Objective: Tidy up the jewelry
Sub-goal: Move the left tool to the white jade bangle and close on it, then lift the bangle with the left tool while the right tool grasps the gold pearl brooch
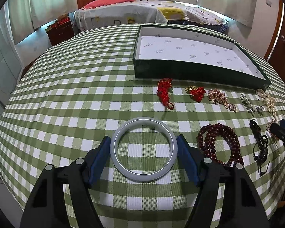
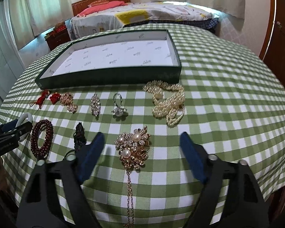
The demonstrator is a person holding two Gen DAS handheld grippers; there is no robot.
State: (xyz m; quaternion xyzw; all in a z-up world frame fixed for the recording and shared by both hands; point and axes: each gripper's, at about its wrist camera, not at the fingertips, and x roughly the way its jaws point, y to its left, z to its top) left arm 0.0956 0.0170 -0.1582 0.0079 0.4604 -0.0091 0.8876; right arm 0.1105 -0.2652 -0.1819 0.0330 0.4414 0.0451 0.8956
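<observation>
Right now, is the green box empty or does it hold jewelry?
Empty: the green box shows only its printed white lining; all jewelry lies outside on the checked cloth.

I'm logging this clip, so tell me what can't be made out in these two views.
- Gold pearl pendant, right view: its chain runs off the bottom edge.
- Dark red bead strand, left view: near end hidden behind the left tool.
- Box lining print: too small to read.
</observation>
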